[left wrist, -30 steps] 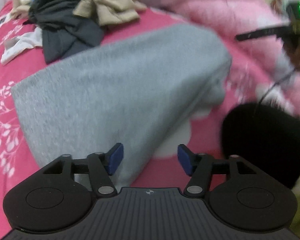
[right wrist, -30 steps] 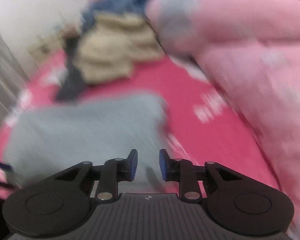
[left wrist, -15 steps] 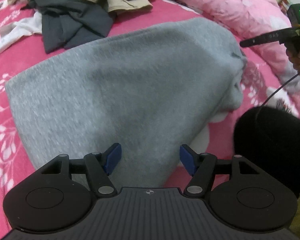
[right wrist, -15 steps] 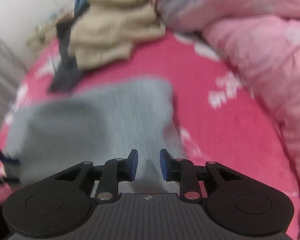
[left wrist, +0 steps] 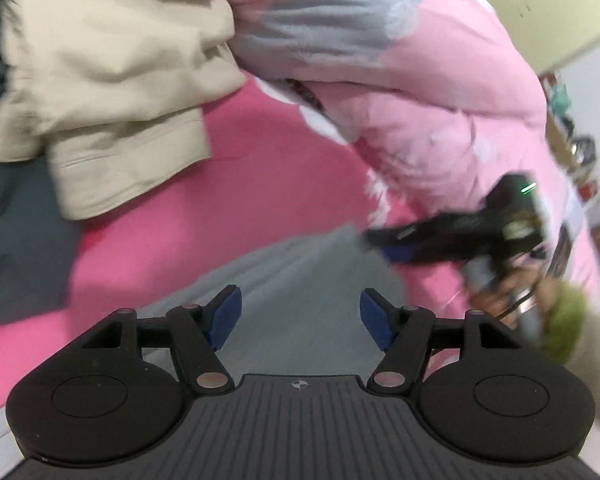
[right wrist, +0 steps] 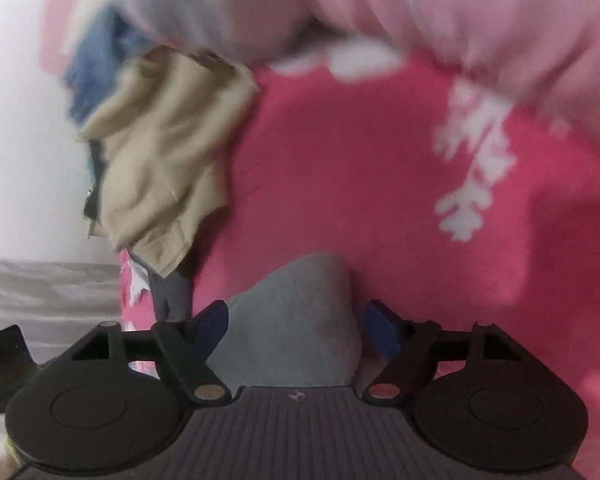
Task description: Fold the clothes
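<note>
Broadly, a bed with a bright pink sheet (left wrist: 284, 184) printed with white sprigs fills both views, and a puffy pale pink quilt (left wrist: 440, 92) with grey patches is bunched along its far side. Next in size, a heap of unfolded clothes lies on the sheet, topped by a beige garment (left wrist: 112, 80) with a dark grey one (left wrist: 16, 240) beneath it and something blue (right wrist: 96, 68) behind, blurred. Nearer the cameras lies the grey garment (left wrist: 300, 292), spread flat on the sheet; one rounded end of it (right wrist: 300, 320) sits between the right gripper's (right wrist: 296, 326) fingers, whose blue pads are opening and stand clear of the cloth on both sides. The left gripper (left wrist: 300, 316) hovers over the same garment with its fingers apart and nothing gripped. In the left view the right gripper (left wrist: 396, 248) is seen at the garment's far edge, held by a hand (left wrist: 512, 288) in a green cuff.
</note>
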Action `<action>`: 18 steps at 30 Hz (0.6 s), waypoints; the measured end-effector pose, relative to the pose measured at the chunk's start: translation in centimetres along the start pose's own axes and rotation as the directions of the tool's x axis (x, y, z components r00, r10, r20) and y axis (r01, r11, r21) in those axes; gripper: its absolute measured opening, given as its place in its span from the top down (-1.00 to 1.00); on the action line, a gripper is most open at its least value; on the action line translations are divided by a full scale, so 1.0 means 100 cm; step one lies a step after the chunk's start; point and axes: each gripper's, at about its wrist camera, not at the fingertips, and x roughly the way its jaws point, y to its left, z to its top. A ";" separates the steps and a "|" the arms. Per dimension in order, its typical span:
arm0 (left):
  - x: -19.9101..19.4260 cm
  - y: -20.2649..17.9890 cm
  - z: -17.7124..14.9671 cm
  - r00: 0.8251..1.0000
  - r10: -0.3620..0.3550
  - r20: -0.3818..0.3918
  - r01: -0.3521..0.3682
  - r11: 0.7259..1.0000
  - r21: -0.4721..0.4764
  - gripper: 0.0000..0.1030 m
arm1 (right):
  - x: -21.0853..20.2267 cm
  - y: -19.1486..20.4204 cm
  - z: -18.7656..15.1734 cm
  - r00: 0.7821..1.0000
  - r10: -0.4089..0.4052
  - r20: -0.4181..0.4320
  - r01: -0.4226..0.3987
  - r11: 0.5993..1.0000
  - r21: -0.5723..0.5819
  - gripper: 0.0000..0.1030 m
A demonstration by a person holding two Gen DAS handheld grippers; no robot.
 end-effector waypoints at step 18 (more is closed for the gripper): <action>0.083 -0.031 0.021 0.960 0.126 -0.250 -0.080 0.979 0.189 -0.28 | -0.047 -0.023 -0.004 0.918 -0.029 0.396 0.009 0.999 0.052 0.03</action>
